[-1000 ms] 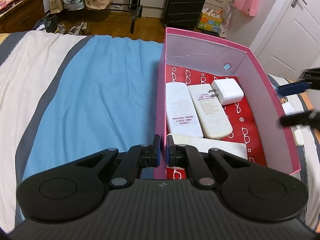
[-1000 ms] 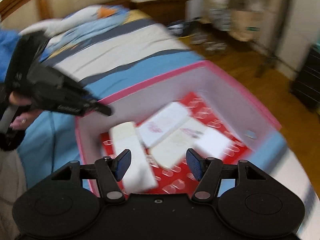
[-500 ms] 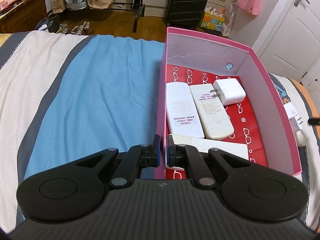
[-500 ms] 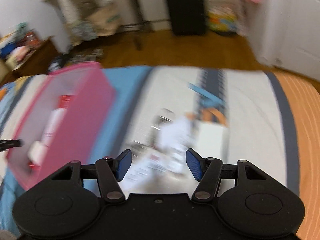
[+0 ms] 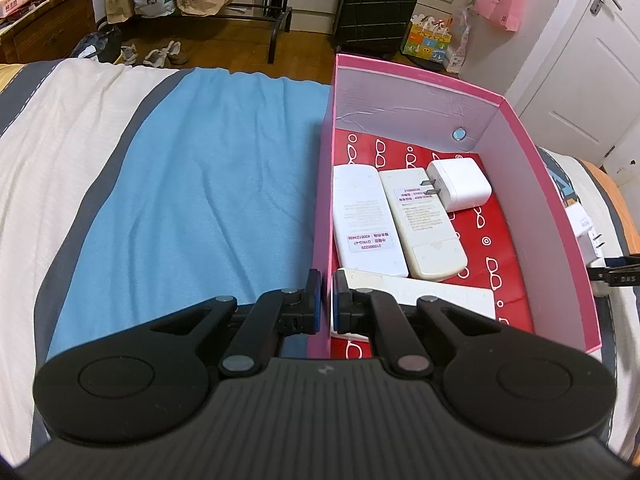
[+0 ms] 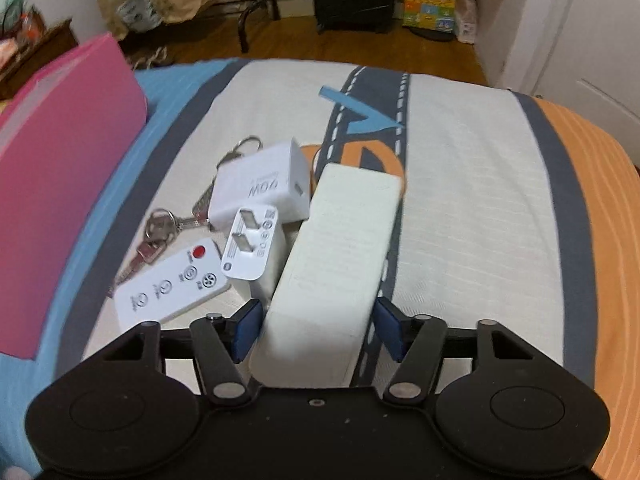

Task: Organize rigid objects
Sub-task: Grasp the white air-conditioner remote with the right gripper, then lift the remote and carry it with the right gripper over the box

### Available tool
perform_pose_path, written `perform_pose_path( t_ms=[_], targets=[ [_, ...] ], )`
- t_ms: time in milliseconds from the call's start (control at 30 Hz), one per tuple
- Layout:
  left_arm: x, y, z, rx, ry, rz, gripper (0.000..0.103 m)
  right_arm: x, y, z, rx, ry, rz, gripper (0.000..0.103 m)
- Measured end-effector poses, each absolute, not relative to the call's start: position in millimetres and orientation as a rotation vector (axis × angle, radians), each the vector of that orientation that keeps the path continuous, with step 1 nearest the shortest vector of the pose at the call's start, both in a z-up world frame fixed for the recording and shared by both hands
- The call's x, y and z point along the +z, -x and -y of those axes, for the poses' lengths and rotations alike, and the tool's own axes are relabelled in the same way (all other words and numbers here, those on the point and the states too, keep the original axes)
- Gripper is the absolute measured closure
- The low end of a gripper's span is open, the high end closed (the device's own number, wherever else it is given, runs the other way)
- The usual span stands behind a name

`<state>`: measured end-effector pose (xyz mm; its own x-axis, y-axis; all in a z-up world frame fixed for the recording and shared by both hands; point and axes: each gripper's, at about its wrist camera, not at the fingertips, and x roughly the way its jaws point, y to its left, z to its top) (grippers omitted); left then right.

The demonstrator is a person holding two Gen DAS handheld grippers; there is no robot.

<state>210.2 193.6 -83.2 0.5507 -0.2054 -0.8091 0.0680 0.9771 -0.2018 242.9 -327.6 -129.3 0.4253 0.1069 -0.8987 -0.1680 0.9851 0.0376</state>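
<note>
My left gripper [image 5: 324, 300] pinches box [image 5: 322, 208] wall, steadying it. My right gripper [image 6: 316, 328] jaws wide, straddling cream remote [image 6: 336, 264] on bed beside chargers, keys. I'd centre pads on its long sides, close gently, lift level; avoid nudging charger [image 6: 252, 244].

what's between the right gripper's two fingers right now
In the right wrist view, the near end of a long white remote lies between the open right gripper fingers, not yet clamped.

Matt cardboard box [image 5: 552, 216] (pink); metal keys [image 6: 160, 228]
</note>
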Motion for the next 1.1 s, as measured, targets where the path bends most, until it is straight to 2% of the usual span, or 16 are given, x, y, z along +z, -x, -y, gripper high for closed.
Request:
perform_pose_path(
  t_ms=[100,167,200,400,700,833,1100],
  targets=[
    [-83,-211,-194,-0.162,0.150,-0.975,0.098,-131,-247,328,0.179,0.066,-1.084,0.026],
    [-83,-211,-194,-0.162,0.151,-0.975,0.098,-129,-245,329,0.165,0.057,-1.070,0.030],
    [-83,-211,-194,-0.163,0.151,-0.975,0.098,-128,-243,328,0.154,0.074,-1.061,0.035],
    [-84,-210,-194,-0.163,0.158,-0.976,0.098,-114,-227,336,0.039,0.023,-1.031,0.043],
    [-84,-210,-194,-0.163,0.159,-0.975,0.098,-112,-198,293,-0.044,0.314,-1.058,0.043],
    [-83,-210,-194,-0.164,0.160,-0.975,0.098,-117,-192,277,-0.011,0.342,-1.104,0.042],
    [-83,-210,-195,-0.164,0.160,-0.975,0.098,-103,-190,286,0.002,0.143,-1.110,0.043]
  ],
)
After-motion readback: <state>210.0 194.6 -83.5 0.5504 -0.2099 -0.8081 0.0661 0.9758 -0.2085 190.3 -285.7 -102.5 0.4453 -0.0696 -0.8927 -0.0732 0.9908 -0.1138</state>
